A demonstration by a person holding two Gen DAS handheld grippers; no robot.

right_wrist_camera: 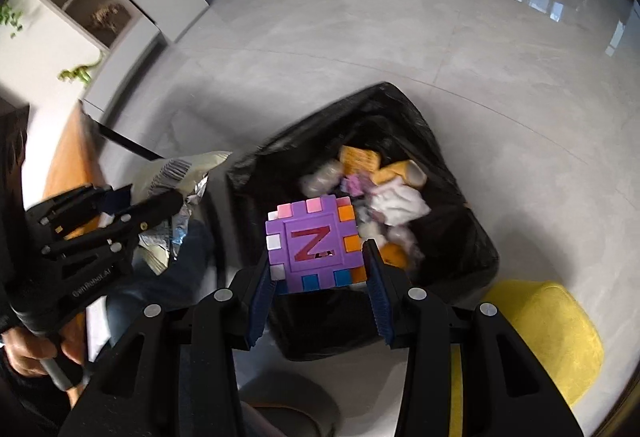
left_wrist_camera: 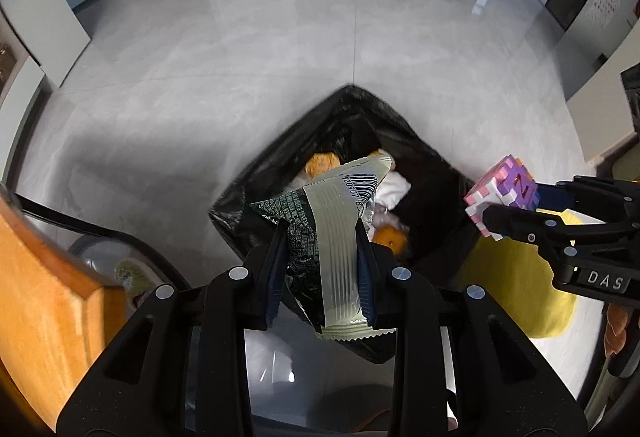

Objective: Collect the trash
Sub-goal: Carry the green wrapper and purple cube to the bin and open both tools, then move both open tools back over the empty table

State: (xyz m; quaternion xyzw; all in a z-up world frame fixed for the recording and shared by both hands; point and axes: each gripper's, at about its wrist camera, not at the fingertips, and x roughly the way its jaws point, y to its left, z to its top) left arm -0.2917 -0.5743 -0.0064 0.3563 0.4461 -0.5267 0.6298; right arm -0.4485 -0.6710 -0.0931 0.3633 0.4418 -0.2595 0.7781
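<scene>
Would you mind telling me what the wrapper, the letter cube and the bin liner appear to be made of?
Wrapper: thin printed plastic film with a silvery foil lining, crinkled, crimped at the end.
Letter cube: probably soft matte foam, built from interlocking toothed panels; hard plastic is possible.
Bin liner: thin glossy black plastic, wrinkled.

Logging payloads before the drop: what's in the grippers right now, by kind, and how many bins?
Snack wrappers: 1, the snack wrapper in the left gripper
Foam cubes: 1, the foam letter cube in the right gripper
Bins: 1, the black-lined trash bin, already holding trash
Total: 3
</scene>
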